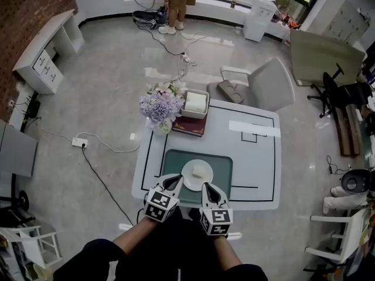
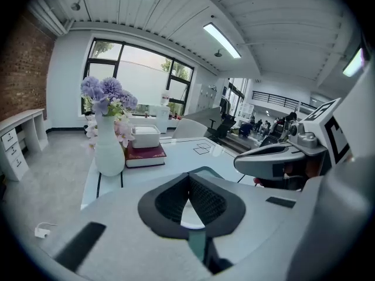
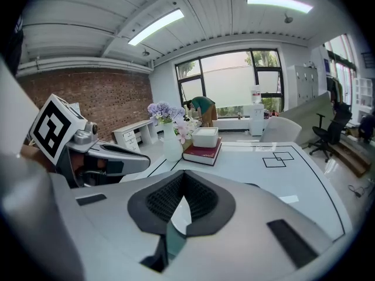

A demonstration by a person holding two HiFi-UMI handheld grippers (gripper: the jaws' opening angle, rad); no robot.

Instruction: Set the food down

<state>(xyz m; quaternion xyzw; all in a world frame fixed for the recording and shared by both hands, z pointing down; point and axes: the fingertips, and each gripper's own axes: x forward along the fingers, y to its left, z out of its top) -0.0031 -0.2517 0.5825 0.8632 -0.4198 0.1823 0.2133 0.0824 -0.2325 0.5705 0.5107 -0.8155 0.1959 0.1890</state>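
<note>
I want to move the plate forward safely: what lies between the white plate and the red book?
Nothing stands between plate and book: only green mat, then bare tabletop; the head view shows it.

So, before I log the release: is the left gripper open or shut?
Shut. The left gripper shows its jaws closed together in its own view, nothing between them.

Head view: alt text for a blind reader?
From above: left gripper and right gripper, both shut, flank the near rim of a white plate on a green mat. Farther back on the table: purple flowers, a book.
</note>
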